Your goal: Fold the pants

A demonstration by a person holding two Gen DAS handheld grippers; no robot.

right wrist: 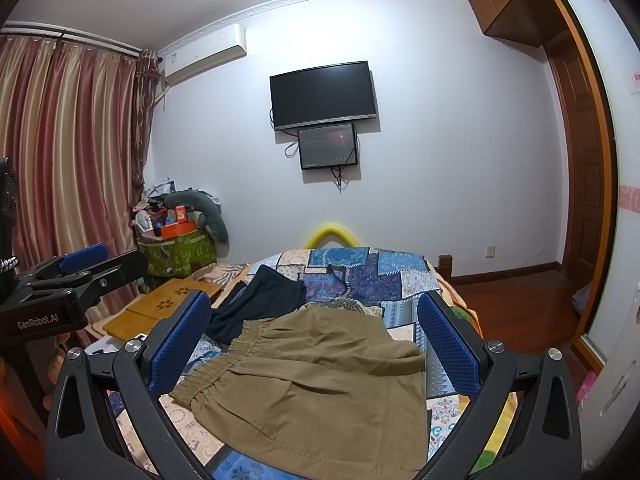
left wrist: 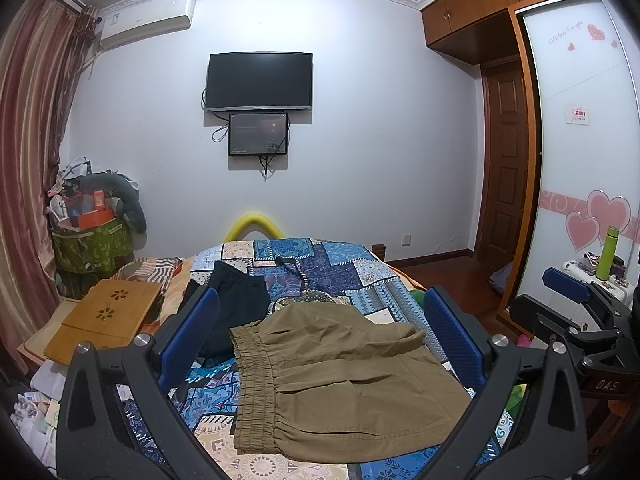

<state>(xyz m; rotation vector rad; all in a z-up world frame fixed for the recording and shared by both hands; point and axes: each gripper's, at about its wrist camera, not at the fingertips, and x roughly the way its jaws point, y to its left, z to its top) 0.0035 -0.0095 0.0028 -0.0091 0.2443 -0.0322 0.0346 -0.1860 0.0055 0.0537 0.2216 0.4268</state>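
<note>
Both grippers are held side by side, fingers pointing forward. The left gripper [left wrist: 322, 322] and the right gripper [right wrist: 314, 320] each have their blue-padded fingers [left wrist: 198, 320] spread wide apart, holding nothing.

There is one pair of brown pants [left wrist: 344, 380] on one bed [left wrist: 344, 268] with a patchwork cover. One dark piece of clothing [left wrist: 236, 300] lies near it. There are two grippers: the left gripper [left wrist: 320, 340] and the right gripper [right wrist: 314, 344]. Each has two blue pads. On the wall hang two screens, one big TV [left wrist: 259, 80] and one small screen [left wrist: 258, 134], plus one air conditioner [left wrist: 148, 20]. One wooden lap desk [left wrist: 106, 316] sits by the bed, and one green bottle [left wrist: 608, 252] stands at the side.
</note>
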